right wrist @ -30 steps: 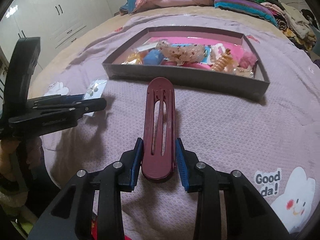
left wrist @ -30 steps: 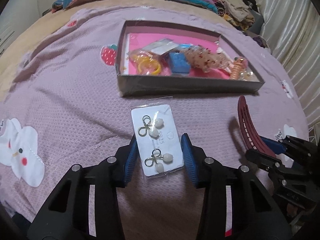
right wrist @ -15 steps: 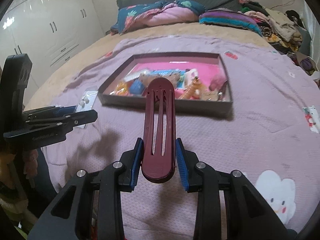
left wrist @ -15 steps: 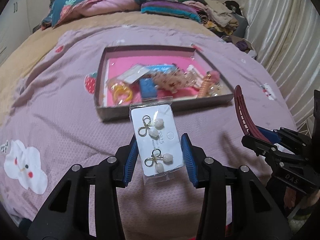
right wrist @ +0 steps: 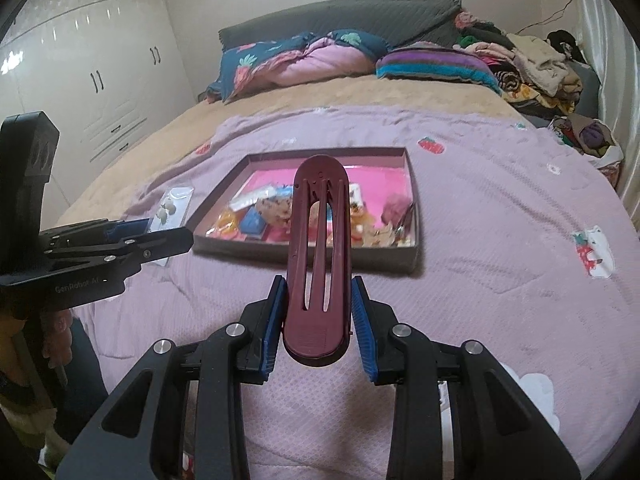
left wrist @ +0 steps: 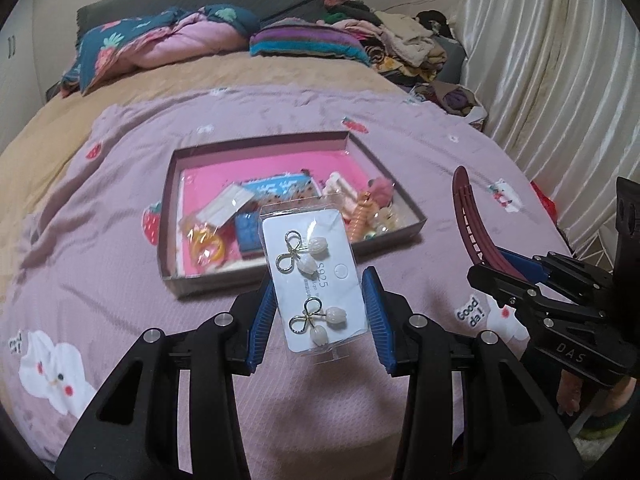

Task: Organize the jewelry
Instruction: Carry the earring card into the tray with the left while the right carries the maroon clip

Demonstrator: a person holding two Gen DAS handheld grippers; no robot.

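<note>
My left gripper (left wrist: 318,316) is shut on a white earring card (left wrist: 316,276) in a clear sleeve, with two gold bow earrings, held above the purple blanket. My right gripper (right wrist: 318,324) is shut on a long dark red hair clip (right wrist: 318,248) that points up and forward. An open grey box (left wrist: 200,276) with a pink floor lies ahead on the bed and holds several hair accessories and packets. In the right wrist view the box (right wrist: 304,254) lies beyond the clip, and the left gripper (right wrist: 132,240) shows at the left with the card (right wrist: 170,206). The right gripper (left wrist: 516,272) with the clip (left wrist: 470,216) shows at the right of the left wrist view.
The purple blanket (left wrist: 100,208) with cartoon prints covers the bed. Pillows and folded quilts (left wrist: 160,44) lie at the headboard, a pile of clothes (left wrist: 408,40) at the far right. Curtains (left wrist: 560,80) hang on the right. White wardrobes (right wrist: 80,80) stand on the left.
Both grippers have lifted and pulled back from the box, each still holding its item. The box now looks smaller and farther away in both views.
</note>
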